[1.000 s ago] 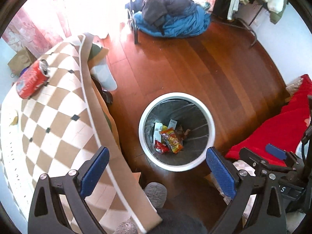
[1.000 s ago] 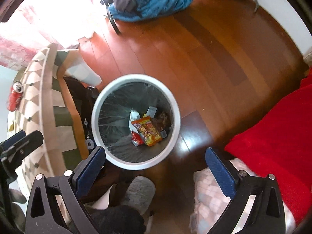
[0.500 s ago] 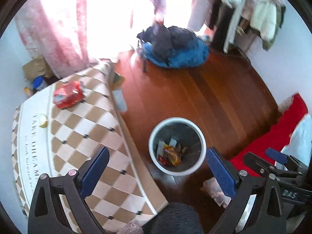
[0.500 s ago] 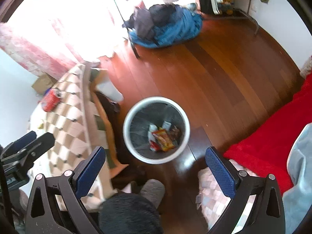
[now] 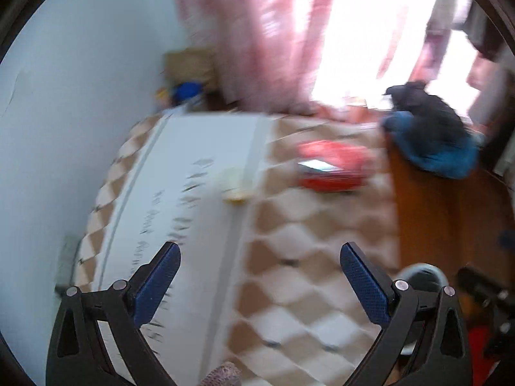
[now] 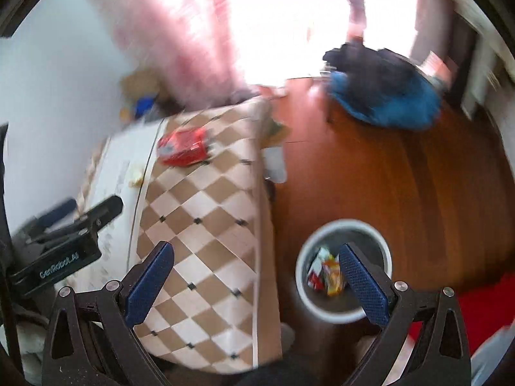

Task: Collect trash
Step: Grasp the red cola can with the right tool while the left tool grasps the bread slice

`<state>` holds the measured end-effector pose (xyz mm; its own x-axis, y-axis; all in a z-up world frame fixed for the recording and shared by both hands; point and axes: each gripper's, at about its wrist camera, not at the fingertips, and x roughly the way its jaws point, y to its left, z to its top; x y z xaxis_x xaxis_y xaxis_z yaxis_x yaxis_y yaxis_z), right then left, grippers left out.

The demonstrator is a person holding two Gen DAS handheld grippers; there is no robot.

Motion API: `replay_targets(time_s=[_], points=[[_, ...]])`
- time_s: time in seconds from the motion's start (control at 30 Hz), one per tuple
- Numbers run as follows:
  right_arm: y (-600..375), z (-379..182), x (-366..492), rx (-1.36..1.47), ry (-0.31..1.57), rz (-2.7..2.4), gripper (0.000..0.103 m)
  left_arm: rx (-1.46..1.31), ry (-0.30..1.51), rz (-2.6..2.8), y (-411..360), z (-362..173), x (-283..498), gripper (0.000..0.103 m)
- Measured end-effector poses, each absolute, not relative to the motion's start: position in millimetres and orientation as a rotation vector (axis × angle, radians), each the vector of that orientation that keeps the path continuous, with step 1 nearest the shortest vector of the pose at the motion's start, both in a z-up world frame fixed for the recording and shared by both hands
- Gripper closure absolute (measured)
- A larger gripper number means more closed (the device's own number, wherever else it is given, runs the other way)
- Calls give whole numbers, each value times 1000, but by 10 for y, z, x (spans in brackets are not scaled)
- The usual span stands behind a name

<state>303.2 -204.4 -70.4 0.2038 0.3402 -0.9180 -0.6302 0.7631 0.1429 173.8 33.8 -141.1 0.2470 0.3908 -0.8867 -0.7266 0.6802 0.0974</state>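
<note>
A crushed red can [image 5: 331, 169] lies on the checkered tablecloth [image 5: 289, 289], with a small yellowish scrap [image 5: 235, 186] to its left. Both also show in the right wrist view, the can [image 6: 185, 146] and the scrap [image 6: 136, 177]. My left gripper [image 5: 259, 281] is open and empty above the table, short of the can. My right gripper [image 6: 256, 278] is open and empty, over the table edge. The white trash bin [image 6: 341, 310] stands on the floor with wrappers [image 6: 326, 271] inside; its rim [image 5: 421, 268] shows in the left wrist view. Both views are blurred.
A blue and dark clothes heap [image 6: 383, 93] lies on the wooden floor [image 6: 402, 186] by the bright window. Pink curtains [image 5: 257, 32] hang behind the table. A brown bag and blue item [image 5: 186, 87] sit in the corner. Red fabric [image 6: 486, 308] lies at the right.
Both grippers have swung up and left, from above the bin toward the table. The can and scrap are now ahead of the left gripper. The bin has dropped to the lower right.
</note>
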Motion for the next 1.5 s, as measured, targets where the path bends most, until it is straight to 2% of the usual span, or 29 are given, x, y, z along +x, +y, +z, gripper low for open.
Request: replay_targets(time_s=[0.2, 0.33, 0.47, 0.6, 0.67, 0.7, 0.73, 0.77, 0.8, 0.97, 1.07, 1.17, 1.23, 1.27, 1.3, 1.5], points=[[-335, -1382, 3205, -761, 1168, 806, 0, -471, 1179, 884, 1007, -2163, 1549, 1], [495, -1893, 3341, -1051, 1101, 808, 0, -515, 1195, 905, 1268, -2396, 1514, 1], [945, -2225, 3391, -1238, 1058, 861, 0, -600, 1170, 911, 1486, -2458, 1441, 2], [1187, -2449, 3480, -1236, 1130, 923, 0, -640, 1137, 881, 1618, -2433, 1448, 2], [1243, -2509, 3518, -1220, 1141, 920, 5, -663, 1131, 854, 1660, -2431, 1510, 2], [1250, -2528, 3579, -1181, 1183, 911, 15, -677, 1128, 839, 1673, -2430, 1541, 2], [1246, -2537, 3635, -1137, 1216, 899, 30, -700, 1121, 821, 1687, -2432, 1571, 2], [1238, -2553, 3690, -1087, 1254, 889, 39, -727, 1114, 797, 1700, -2435, 1596, 2], [1202, -2572, 3718, -1047, 1285, 883, 42, -769, 1105, 758, 1731, -2448, 1632, 2], [978, -2545, 3959, -793, 1433, 806, 43, -777, 1122, 667, 1810, -2533, 1932, 3], [838, -2517, 4009, -724, 1444, 787, 43, -647, 1161, 662, 1808, -2563, 2174, 19], [723, -2495, 4024, -650, 1455, 776, 43, -517, 1202, 647, 1739, -2549, 2329, 47], [692, -2489, 4003, -625, 1453, 769, 43, -461, 1213, 633, 1659, -2521, 2379, 81], [681, -2486, 3978, -615, 1449, 768, 43, -447, 1214, 627, 1628, -2513, 2394, 85], [685, -2491, 3950, -615, 1439, 769, 43, -427, 1217, 624, 1584, -2507, 2388, 94], [590, -2504, 3866, -578, 1372, 759, 43, -359, 1191, 658, 1435, -2391, 2175, 97]])
